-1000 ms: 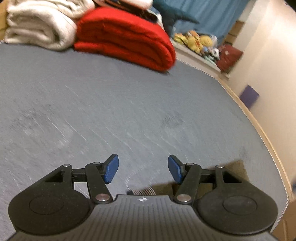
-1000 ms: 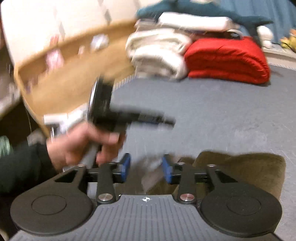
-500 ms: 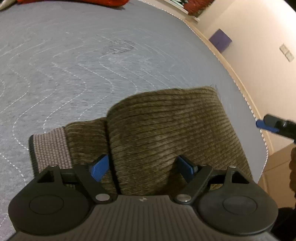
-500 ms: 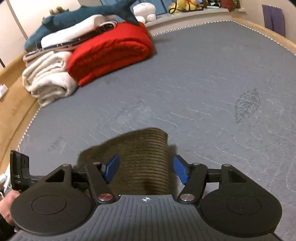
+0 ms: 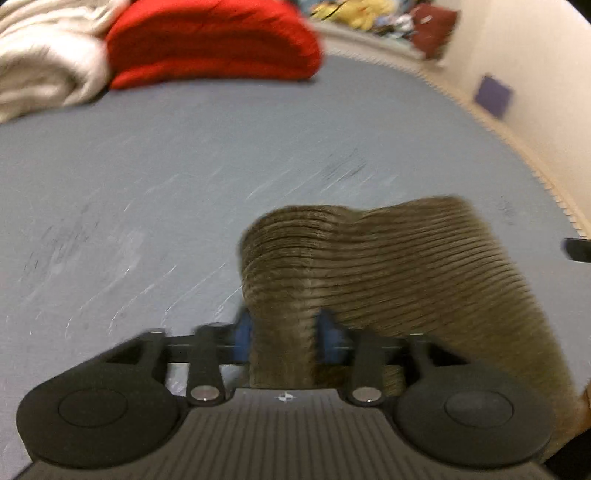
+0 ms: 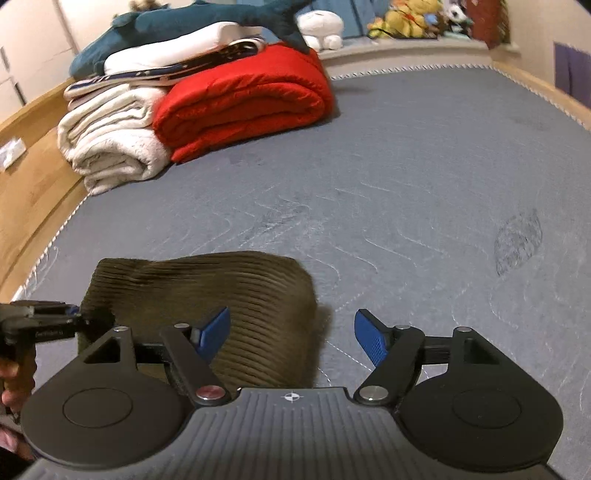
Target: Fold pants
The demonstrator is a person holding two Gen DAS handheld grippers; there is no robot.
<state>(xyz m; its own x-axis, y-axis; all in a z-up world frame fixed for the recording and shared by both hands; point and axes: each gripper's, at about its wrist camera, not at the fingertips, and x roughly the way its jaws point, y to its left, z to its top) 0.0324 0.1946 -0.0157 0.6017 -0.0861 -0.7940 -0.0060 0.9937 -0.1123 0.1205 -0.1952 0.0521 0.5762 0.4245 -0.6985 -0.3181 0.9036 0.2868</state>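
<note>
Now the left gripper (image 5: 282,338) has just closed its fingers onto a bunched fold of the pants (image 5: 388,266), while the right gripper (image 6: 291,338) has spread wide, gripping nothing, so a lift looks next.

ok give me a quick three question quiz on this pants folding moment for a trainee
1. True or false: the left tongs have a fold of the brown corduroy pants between their fingers.
2. Which lies nearer the pants: A) the red quilt, B) the plush shark?
3. Fill in: the right tongs stand ____ above the grey mattress.

Key: 1 true; 2 A; 3 open
</note>
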